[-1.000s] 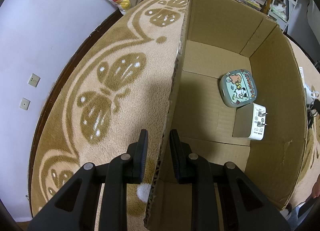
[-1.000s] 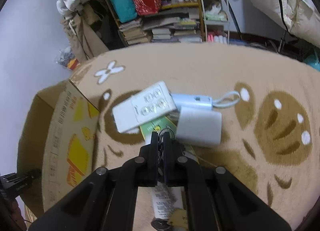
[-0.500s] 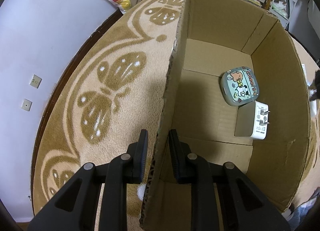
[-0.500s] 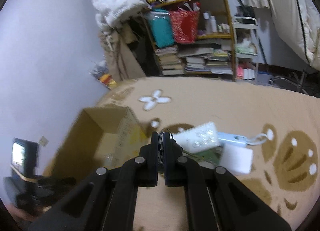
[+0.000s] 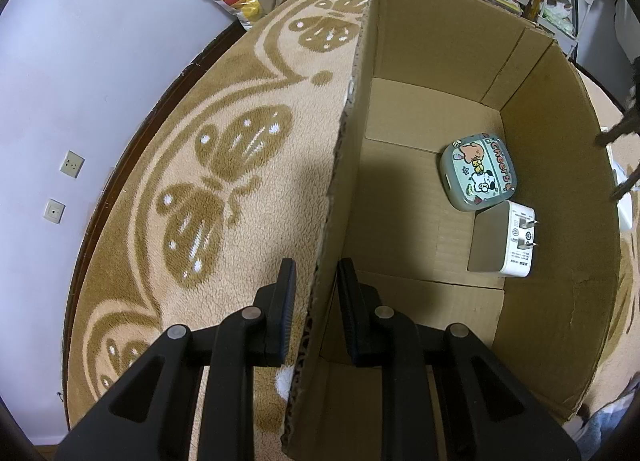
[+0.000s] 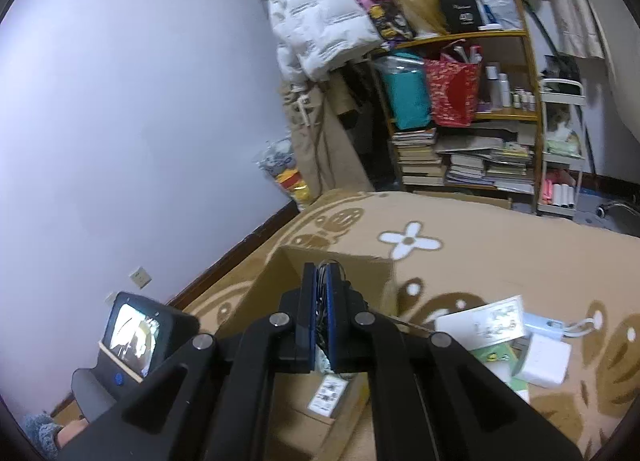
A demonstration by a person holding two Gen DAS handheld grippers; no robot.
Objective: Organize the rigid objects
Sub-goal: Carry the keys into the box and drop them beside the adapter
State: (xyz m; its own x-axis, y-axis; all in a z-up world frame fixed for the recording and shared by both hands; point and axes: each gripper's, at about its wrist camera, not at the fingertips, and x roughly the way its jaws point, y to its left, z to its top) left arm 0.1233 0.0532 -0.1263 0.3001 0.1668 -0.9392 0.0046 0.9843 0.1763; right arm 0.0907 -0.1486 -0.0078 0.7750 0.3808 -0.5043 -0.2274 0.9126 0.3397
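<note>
Our left gripper (image 5: pixel 314 281) straddles the box (image 5: pixel 560 181) wall, fingers slightly apart around it. Past them inside lie a case (image 5: pixel 478 175) and charger (image 5: pixel 516 243). Our right gripper (image 6: pixel 319 301) pinches a wiry item, unidentifiable. Several things (image 6: pixel 480 325) beside it remain unpacked.

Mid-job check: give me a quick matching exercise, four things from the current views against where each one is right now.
Things:
1. cartoon case
2. white charger
3. box wall
4. dark wire bundle

Places:
A. between the left gripper's fingers
B. on the box floor, prongs showing
C. pinched in the right gripper
D. on the box floor, beside the charger, nearer the far wall

Pairs: 1-D, 2-B, 3-A, 4-C
</note>
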